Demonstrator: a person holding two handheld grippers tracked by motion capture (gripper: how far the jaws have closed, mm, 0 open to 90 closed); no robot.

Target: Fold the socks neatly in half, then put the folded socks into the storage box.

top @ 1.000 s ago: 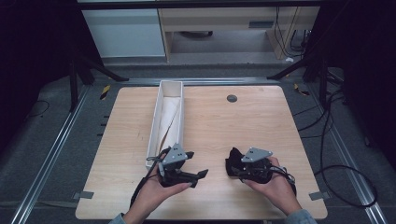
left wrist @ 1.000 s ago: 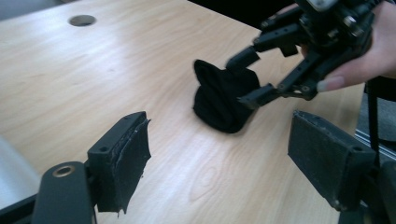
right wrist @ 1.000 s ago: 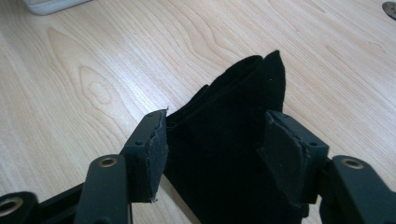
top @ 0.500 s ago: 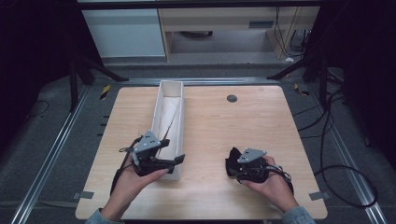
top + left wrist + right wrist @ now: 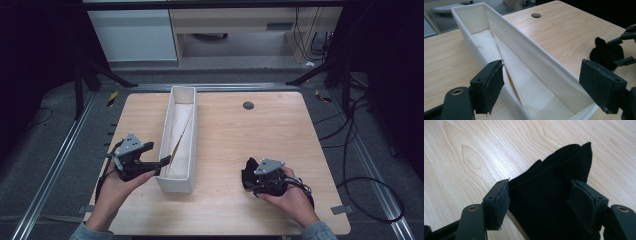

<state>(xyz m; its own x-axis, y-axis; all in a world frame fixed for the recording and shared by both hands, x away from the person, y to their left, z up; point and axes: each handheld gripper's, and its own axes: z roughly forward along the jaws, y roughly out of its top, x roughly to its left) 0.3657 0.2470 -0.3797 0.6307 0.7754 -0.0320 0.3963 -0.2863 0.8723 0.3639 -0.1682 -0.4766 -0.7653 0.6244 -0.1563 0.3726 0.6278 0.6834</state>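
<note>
**Clerk:** One item outstanding: a folded black cloth point(image 5: 249, 172), probably a sock, lying on the wooden table point(image 5: 280, 125) near its front edge, right of centre. One receptacle: a long white box point(image 5: 181, 102), open-topped, running from the back edge toward the front, left of centre.

**Checker:** Status of the right gripper point(image 5: 537, 202)?

**Clerk:** Its jaws have just been opening. They straddle the cloth, one pad beside each fold edge, and the pads do not appear to press on it. The cloth rests on the table, well apart from the box.

**Checker:** And the left gripper point(image 5: 549, 86)?

**Clerk:** Jaws spread wide, nothing between the pads. It sits at the box's near end, one jaw outside the left wall, the other over the interior.

**Checker:** Contents of the box?

**Clerk:** Pale lining or a thin slanted divider; no cloth inside.

**Checker:** Progress, then?

**Clerk:** By my judgement, early. Cloth appears folded and set down; grasping, carrying and placing it into the box all remain.

**Checker:** Markings?

**Clerk:** None legible. No brand, label or writing on box, cloth or grippers.
</note>
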